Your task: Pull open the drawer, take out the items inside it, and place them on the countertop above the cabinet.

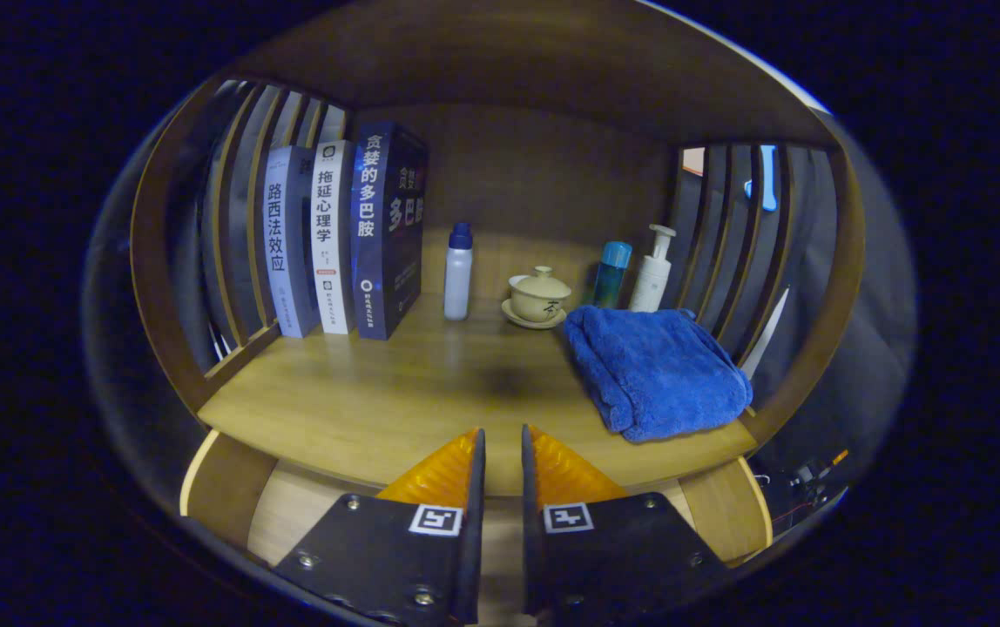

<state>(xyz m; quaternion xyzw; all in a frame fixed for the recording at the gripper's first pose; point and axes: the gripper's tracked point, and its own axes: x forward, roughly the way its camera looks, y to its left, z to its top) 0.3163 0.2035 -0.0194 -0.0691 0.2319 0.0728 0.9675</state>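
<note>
My gripper (503,431) hovers at the front edge of the wooden countertop (361,401). Its fingers stand almost together, with only a narrow slit and nothing between them. Beyond the fingers to the right, a folded blue towel (657,370) lies on the countertop near its front edge. Below the countertop's front edge a paler wooden surface (291,514) shows beside the fingers. I cannot tell whether it belongs to the drawer.
Three upright books (343,235) stand at the back left. A white bottle with a blue cap (458,272), a lidded tea bowl (538,296), a teal bottle (611,274) and a pump bottle (652,270) line the back. Slatted wooden sides (239,218) and a top board (509,61) enclose the space.
</note>
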